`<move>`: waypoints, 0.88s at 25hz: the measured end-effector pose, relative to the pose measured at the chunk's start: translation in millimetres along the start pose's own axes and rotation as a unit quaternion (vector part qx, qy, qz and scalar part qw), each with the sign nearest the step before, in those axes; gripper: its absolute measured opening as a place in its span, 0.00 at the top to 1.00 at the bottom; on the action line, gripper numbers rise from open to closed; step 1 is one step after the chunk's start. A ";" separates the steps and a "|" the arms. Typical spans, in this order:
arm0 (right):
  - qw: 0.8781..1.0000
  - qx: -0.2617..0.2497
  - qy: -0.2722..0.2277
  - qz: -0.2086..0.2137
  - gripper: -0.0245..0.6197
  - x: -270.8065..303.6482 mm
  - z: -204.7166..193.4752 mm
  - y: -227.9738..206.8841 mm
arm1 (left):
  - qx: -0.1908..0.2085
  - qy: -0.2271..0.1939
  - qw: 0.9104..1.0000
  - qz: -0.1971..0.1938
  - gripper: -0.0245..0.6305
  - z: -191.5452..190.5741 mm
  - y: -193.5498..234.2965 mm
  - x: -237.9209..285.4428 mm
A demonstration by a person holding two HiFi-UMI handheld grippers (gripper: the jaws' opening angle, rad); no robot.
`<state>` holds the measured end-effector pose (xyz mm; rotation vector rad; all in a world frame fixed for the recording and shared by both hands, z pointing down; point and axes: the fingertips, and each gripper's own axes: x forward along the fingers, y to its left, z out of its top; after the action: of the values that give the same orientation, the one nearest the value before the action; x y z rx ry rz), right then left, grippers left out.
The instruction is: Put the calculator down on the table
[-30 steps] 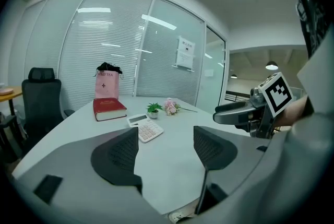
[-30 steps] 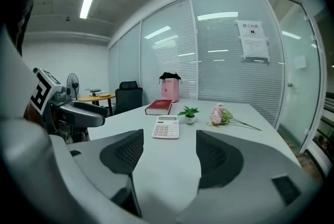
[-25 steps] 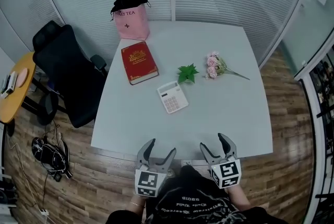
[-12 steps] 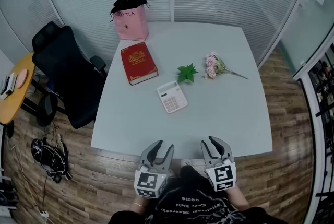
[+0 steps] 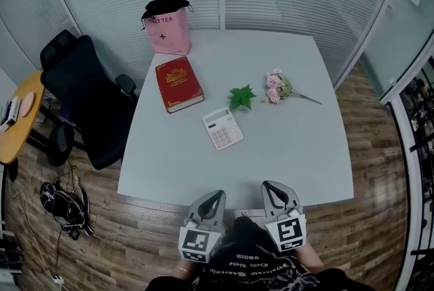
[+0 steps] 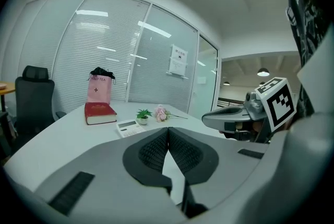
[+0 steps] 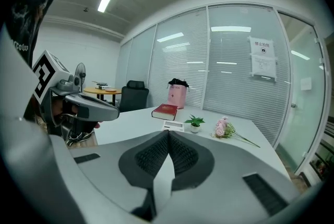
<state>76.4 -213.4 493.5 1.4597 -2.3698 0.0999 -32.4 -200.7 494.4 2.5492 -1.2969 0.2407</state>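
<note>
The white calculator (image 5: 223, 128) lies flat near the middle of the pale table (image 5: 298, 161); it also shows small in the left gripper view (image 6: 127, 126) and the right gripper view (image 7: 173, 125). My left gripper (image 5: 211, 199) and right gripper (image 5: 276, 190) hover side by side at the table's near edge, well short of the calculator. Their jaws have just been closing and now stand shut with nothing between them; the pads meet in the left gripper (image 6: 168, 131) view and the right gripper (image 7: 168, 136) view.
A red book (image 5: 179, 83) lies at the table's left, a pink bag (image 5: 167, 26) at its far left corner. A small green plant (image 5: 243, 95) and pink flowers (image 5: 279, 87) lie beyond the calculator. A black office chair (image 5: 81, 96) stands left of the table.
Both grippers' jaws have closed from wide open to shut, with nothing in them. Both grippers stay at the table's near edge.
</note>
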 end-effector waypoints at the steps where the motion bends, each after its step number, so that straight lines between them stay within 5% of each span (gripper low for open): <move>1: 1.000 -0.003 -0.001 0.002 0.95 0.8 1.5 0.7 | 0.000 0.001 1.000 0.000 0.93 -0.2 -0.7 0.8; 22: 1.000 -0.005 0.001 0.017 0.95 16.2 2.9 4.7 | 0.006 0.023 1.000 0.014 0.93 -7.6 8.7 4.4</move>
<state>65.0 -225.7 496.8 1.4139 -2.3904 0.0994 -37.1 -206.6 504.2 2.5223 -1.3201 0.3114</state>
